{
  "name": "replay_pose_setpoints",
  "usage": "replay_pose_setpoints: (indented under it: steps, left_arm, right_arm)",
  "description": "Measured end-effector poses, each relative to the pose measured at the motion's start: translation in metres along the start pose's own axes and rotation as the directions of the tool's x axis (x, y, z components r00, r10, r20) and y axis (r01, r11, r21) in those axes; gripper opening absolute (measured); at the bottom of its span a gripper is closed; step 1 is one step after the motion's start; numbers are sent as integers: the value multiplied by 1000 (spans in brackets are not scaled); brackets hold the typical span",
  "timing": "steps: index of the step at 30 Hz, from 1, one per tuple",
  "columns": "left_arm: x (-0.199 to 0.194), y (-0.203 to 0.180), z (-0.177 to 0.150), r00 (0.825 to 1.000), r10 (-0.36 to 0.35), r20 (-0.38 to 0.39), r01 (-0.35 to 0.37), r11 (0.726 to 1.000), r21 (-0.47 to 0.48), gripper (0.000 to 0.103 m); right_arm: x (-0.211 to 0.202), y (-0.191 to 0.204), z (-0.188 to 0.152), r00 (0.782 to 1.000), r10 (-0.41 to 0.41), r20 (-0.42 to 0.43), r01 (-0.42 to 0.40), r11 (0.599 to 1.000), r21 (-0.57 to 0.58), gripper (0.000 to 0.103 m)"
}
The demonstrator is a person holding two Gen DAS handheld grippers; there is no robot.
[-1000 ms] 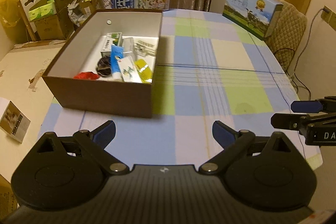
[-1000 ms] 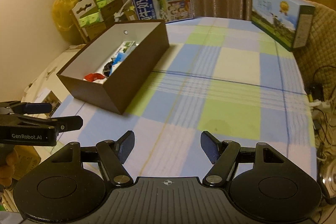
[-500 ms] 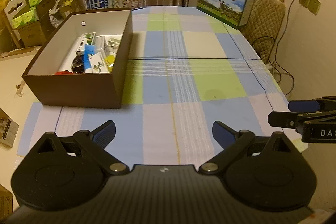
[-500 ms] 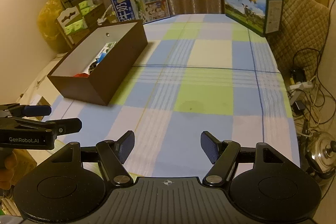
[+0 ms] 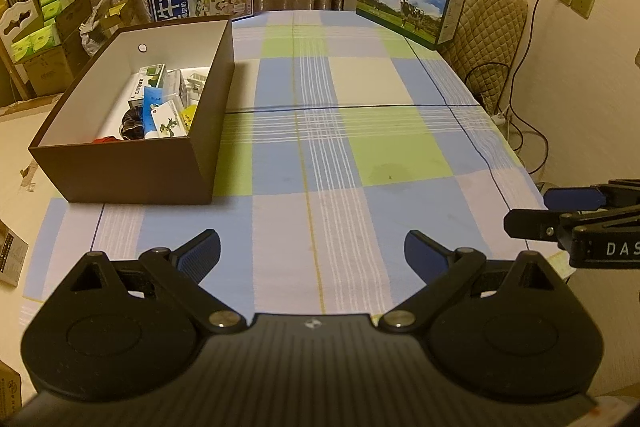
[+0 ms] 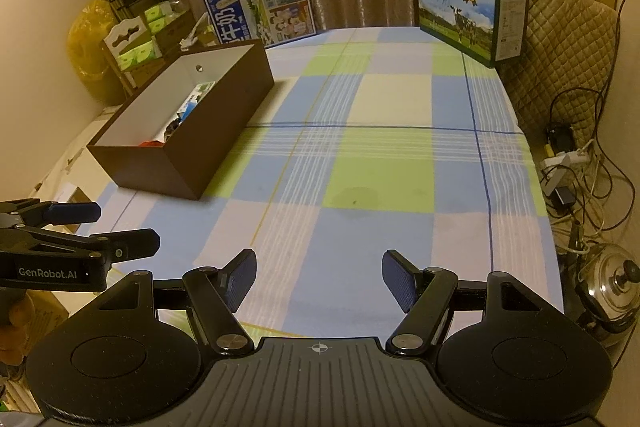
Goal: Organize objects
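The small items sit inside the brown box (image 5: pixel 132 131), the checked tabletop (image 5: pixel 360 155) apparently holds nothing loose, and both the left tool (image 5: pixel 312 255) and right tool (image 6: pixel 319 277) gape wide, empty.

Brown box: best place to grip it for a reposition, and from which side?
Pinch the brown box at its thin upright near wall, from above, one pad inside and one outside. The top is open and that rim faces the left tool, and contents sit further back, so the inner face looks mostly free.
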State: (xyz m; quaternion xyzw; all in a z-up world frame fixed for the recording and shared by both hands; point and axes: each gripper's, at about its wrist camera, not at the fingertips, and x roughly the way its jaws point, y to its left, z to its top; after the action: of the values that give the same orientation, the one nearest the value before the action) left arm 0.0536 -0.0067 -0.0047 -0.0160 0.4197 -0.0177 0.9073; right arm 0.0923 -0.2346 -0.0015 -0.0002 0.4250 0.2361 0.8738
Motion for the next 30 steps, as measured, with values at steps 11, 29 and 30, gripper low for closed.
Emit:
replay_pose_setpoints:
  steps: [11, 29, 30]
  left_arm:
    - [2, -1, 3, 1000, 3, 1, -3, 1000, 2, 97]
    - [6, 0, 8, 1000, 1, 2, -1, 1000, -3, 97]
    - [6, 0, 7, 1000, 0, 4, 0, 1000, -4, 97]
  right_arm:
    - [1, -1, 1, 1000, 1, -1, -1, 1000, 0, 67]
    - [3, -2, 5, 1000, 5, -2, -5, 1000, 4, 67]
    - [3, -3, 6, 1000, 5, -2, -5, 1000, 5, 67]
